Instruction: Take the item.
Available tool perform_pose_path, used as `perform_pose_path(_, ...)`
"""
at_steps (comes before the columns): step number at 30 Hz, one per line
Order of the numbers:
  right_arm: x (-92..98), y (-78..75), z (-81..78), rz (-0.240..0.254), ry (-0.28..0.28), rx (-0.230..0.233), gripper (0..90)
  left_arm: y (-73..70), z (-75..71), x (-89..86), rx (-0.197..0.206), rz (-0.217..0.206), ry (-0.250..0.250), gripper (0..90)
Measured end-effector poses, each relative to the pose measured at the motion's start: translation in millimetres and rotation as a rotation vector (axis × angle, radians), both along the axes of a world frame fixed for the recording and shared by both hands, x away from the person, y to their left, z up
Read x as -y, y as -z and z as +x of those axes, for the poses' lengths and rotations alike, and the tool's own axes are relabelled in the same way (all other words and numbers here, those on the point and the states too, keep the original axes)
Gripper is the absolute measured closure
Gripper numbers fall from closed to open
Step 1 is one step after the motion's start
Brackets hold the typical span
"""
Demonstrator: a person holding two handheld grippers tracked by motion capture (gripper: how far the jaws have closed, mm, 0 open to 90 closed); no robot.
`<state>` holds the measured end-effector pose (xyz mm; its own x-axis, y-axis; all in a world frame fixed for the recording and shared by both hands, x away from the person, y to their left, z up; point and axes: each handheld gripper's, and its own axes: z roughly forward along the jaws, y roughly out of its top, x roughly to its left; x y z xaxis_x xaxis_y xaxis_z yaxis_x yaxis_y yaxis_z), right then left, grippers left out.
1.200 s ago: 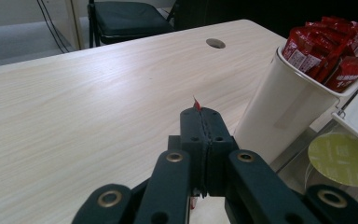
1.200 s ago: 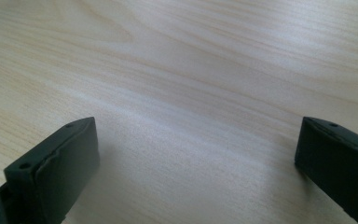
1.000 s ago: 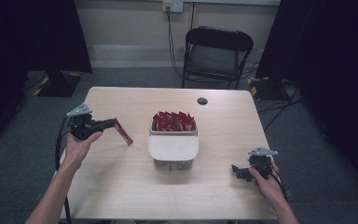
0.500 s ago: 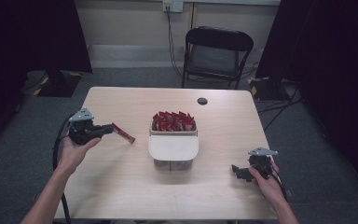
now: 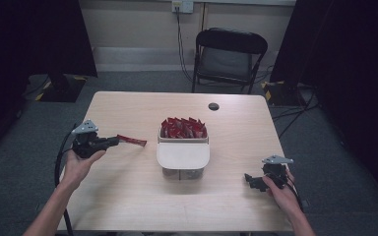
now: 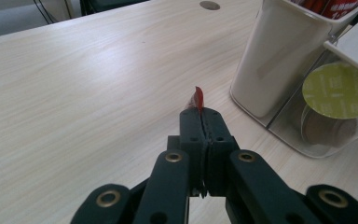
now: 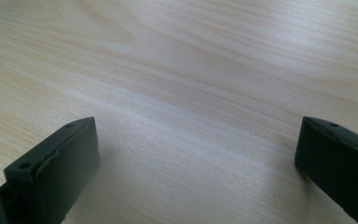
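Observation:
My left gripper [image 5: 114, 141] is above the table's left side, shut on one end of a thin red packet [image 5: 132, 141] that sticks out level toward the white box [image 5: 183, 157]. In the left gripper view the jaws [image 6: 200, 116] meet on the packet [image 6: 197, 99], having just pressed closer on it. Several more red packets [image 5: 183, 128] stand in the box's rear compartment. My right gripper [image 5: 251, 181] rests low at the table's front right. In the right gripper view its jaws [image 7: 196, 154] stand wide apart, with bare wood between them.
The box's clear front part [image 6: 307, 126] holds a round pod with a green lid [image 6: 338, 91]. A small black disc [image 5: 213, 106] lies near the table's far edge. A black folding chair [image 5: 229, 54] stands behind the table. Dark curtains hang at both sides.
The left hand has drifted slightly toward the person. The red packet, which slanted down to the right before, now points level toward the box. The right gripper has stayed still.

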<state>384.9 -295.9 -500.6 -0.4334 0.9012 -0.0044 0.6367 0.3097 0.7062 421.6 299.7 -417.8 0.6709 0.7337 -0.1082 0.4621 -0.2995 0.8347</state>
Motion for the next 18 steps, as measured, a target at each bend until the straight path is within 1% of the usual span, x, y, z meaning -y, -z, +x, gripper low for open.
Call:
perform_pose_path(2,0.0,0.0,0.0,0.000,-0.001,0.000,0.0,2.2,-1.2,1.9,-0.009,0.033,-0.006,87.8)
perform_pose_path(3,0.0,0.0,0.0,0.000,0.000,0.000,0.0,3.3,-1.8,2.1,-0.013,0.023,-0.007,87.6)
perform_pose_path(4,0.1,-0.1,0.0,-0.001,-0.001,-0.001,0.0,5.2,-2.5,2.0,-0.014,0.002,-0.005,87.6)
perform_pose_path(5,0.1,0.0,0.1,-0.001,-0.001,0.001,0.0,7.2,-2.9,2.7,-0.026,-0.008,0.003,87.5)
perform_pose_path(7,0.0,0.0,0.0,0.000,0.000,0.000,0.0,11.4,-4.1,5.7,-0.026,0.028,0.009,87.6)
perform_pose_path(9,0.1,-0.1,0.0,-0.001,-0.001,-0.001,0.0,15.3,-4.7,7.8,-0.039,0.045,0.022,87.5)
perform_pose_path(12,0.0,0.0,0.0,0.000,0.000,0.000,0.0,20.3,-7.3,11.4,-0.004,0.053,0.001,87.5)
perform_pose_path(15,0.1,0.0,0.1,-0.001,-0.001,0.001,0.0,24.0,-6.5,15.7,-0.026,0.048,0.019,87.6)
perform_pose_path(17,0.0,0.0,0.0,0.000,0.000,0.000,0.0,26.8,-6.2,18.8,-0.033,0.062,0.029,87.4)
perform_pose_path(18,0.1,-0.1,0.0,-0.001,-0.001,-0.001,0.0,28.4,-5.8,19.4,-0.039,0.053,0.034,87.4)
